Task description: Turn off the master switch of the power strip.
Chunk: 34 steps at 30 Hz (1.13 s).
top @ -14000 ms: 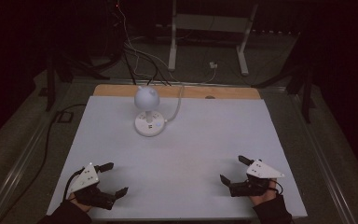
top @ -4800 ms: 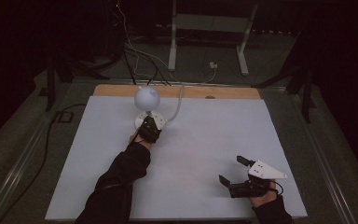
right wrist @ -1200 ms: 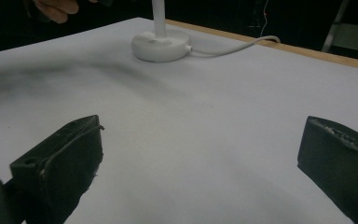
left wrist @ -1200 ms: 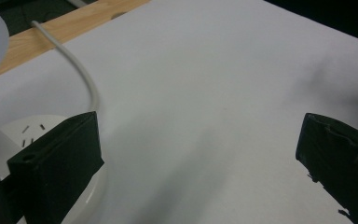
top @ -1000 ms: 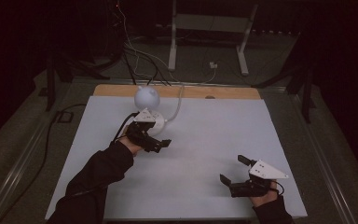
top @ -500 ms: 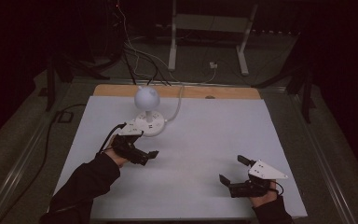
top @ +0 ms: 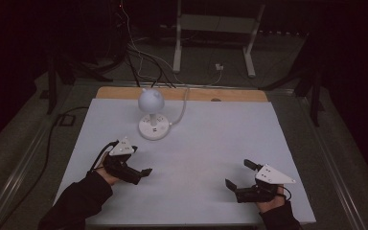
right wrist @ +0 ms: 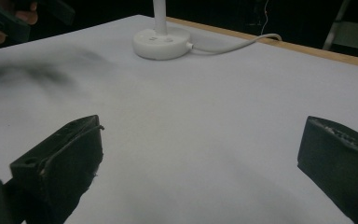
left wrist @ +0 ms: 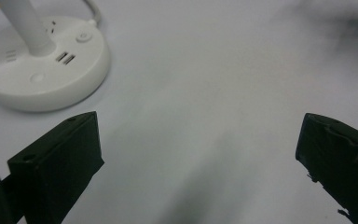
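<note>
On lamp base (left wrist: 42,74), no legible writing

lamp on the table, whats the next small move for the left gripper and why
Probably draw the left gripper on back toward the near edge: its jaws are open and empty, it sits apart from the lamp, and the right gripper rests open near that edge.

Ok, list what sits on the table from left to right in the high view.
Left gripper → lamp → right gripper, all on the table.
</note>
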{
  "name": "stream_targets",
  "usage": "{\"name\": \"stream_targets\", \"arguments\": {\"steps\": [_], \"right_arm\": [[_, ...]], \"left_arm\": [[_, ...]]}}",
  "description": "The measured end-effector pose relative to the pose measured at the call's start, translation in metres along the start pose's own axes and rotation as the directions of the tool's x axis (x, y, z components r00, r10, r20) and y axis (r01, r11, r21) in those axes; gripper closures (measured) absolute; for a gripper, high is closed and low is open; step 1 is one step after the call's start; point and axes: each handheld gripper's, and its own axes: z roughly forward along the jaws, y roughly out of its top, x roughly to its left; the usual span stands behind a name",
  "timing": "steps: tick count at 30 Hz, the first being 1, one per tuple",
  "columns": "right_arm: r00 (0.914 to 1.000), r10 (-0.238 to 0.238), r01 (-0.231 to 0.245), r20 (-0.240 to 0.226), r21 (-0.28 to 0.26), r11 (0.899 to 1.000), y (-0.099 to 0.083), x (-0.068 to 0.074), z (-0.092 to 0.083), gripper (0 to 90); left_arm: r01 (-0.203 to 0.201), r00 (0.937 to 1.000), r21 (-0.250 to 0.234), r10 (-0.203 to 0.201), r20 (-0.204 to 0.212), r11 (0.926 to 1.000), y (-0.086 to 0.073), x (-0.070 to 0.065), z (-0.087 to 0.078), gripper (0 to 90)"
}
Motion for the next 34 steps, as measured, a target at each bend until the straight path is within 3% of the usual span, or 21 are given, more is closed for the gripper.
{"name": "stream_targets", "arguments": {"steps": [10,24,34], "right_arm": [[1.0000,-0.002,0.002,0.000,0.001,1.000,0.000,0.000,0.000,0.0],[1.0000,-0.002,0.002,-0.002,0.007,1.000,-0.001,0.000,0.000,0.0],[0.9999,-0.012,0.012,-0.005,0.011,1.000,0.000,0.001,0.001,0.0]], "left_arm": [[-0.001,0.9998,-0.015,0.001,-0.018,0.9999,-0.020,-0.006,-0.010,0.8],[0.016,0.9999,0.018,-0.016,-0.005,0.9997,-0.056,-0.014,-0.010,0.8],[0.011,0.9999,0.017,-0.011,-0.010,0.9998,-0.060,-0.011,-0.007,0.9]]}}
